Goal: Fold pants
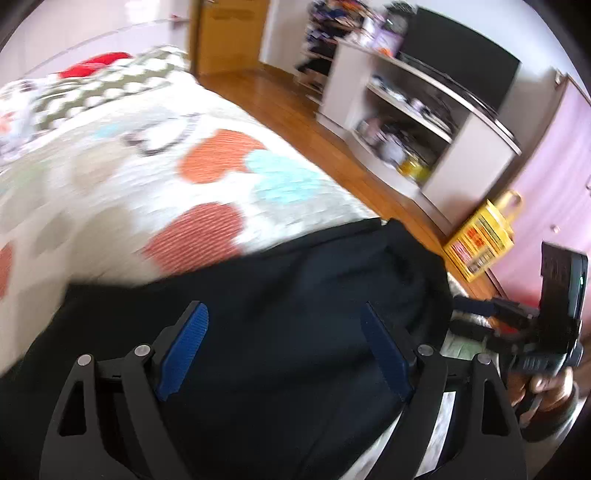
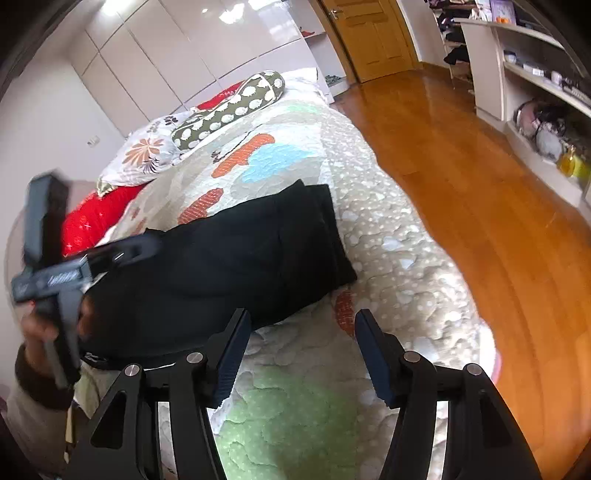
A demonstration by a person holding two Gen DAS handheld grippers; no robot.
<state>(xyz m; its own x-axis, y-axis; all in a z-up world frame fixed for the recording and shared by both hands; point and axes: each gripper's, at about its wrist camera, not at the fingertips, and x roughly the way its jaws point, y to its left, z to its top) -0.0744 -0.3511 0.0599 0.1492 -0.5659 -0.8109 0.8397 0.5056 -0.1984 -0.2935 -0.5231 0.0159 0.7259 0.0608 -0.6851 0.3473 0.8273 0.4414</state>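
Black pants (image 2: 229, 258) lie folded in a thick band across the patterned quilt (image 2: 388, 229) on the bed. In the left wrist view the pants (image 1: 288, 295) fill the lower middle. My left gripper (image 1: 284, 314) hovers open just above them, holding nothing; it also shows blurred at the left of the right wrist view (image 2: 122, 251). My right gripper (image 2: 301, 319) is open and empty over the quilt, just in front of the pants' near edge. It also shows at the right edge of the left wrist view (image 1: 476, 310).
Pillows (image 2: 229, 107) and a red cushion (image 2: 92, 218) lie at the bed's head. Wooden floor (image 2: 461, 177) runs along the bed's right side. White shelving with clutter (image 1: 424, 122) and a yellow bag (image 1: 480, 240) stand beyond it. A wooden door (image 2: 373, 33) is at the back.
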